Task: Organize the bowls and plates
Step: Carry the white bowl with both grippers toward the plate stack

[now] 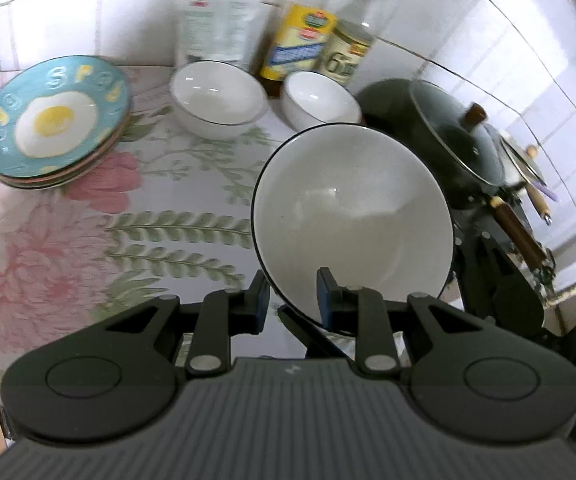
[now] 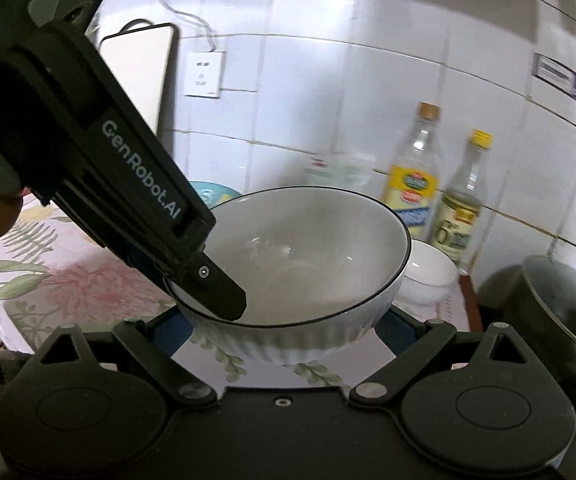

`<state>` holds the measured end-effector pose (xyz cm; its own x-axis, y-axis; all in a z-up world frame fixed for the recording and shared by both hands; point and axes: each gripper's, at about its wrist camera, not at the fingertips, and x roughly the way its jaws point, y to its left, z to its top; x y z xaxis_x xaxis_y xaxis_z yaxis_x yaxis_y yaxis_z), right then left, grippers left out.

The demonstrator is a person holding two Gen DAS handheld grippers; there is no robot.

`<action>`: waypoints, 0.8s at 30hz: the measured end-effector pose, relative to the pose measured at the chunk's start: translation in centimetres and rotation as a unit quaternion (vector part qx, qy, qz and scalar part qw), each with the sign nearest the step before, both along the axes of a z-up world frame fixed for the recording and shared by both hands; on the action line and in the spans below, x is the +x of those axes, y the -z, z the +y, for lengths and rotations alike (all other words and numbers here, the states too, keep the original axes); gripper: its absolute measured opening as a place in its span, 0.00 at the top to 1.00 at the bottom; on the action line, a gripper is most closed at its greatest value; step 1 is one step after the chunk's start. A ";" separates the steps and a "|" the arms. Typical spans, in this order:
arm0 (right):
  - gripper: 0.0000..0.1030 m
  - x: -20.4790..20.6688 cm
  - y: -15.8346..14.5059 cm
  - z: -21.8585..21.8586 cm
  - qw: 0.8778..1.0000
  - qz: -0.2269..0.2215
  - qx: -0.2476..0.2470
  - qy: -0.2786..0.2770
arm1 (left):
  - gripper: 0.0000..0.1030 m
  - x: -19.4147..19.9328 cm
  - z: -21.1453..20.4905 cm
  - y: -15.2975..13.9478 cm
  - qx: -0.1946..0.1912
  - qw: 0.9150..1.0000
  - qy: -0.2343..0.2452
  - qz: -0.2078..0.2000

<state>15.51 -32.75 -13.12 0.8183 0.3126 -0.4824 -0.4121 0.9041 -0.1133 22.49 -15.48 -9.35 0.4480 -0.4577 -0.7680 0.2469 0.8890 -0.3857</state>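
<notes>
The big white bowl (image 1: pixel 351 216) hangs tilted above the floral tablecloth (image 1: pixel 88 240), its rim pinched by the left gripper (image 1: pixel 292 300). The right gripper (image 2: pixel 288 332) spreads wide, its fingers flanking the bowl's ribbed sides. Behind, two small bowls (image 1: pixel 218 96) and stacked plates (image 1: pixel 54 120) sit.

Left gripper (image 1: pixel 292 300) fingers (image 1: pixel 327 300) clamp the near rim of a big white bowl (image 1: pixel 351 216), tilted up over the floral desk (image 1: pixel 88 240). Egg-print plate stack (image 1: pixel 54 120) far left; two small white bowls (image 1: pixel 218 98) and bottles (image 1: pixel 299 36) at the back. Lidded dark pot (image 1: pixel 439 136) just right.
</notes>
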 end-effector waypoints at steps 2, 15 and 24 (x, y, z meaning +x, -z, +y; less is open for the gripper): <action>0.04 0.8 0.0 1.0 1.000 0.004 -0.004 -0.010 | 0.77 0.6 1.1 0.1 0.002 1.000 -0.012 0.003; 0.04 7.0 2.6 6.7 0.995 0.035 -0.014 -0.092 | 0.77 4.1 6.1 3.4 0.042 0.995 -0.086 0.028; 0.04 10.5 6.0 8.5 0.991 0.082 0.004 -0.103 | 0.77 7.1 7.3 7.0 0.053 0.991 -0.110 0.046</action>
<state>26.01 -24.21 -19.10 0.6473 0.4687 -0.6011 -0.6000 0.7997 -0.0225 29.62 -8.14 -16.33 0.4538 -0.2704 -0.8491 0.0097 0.9543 -0.2987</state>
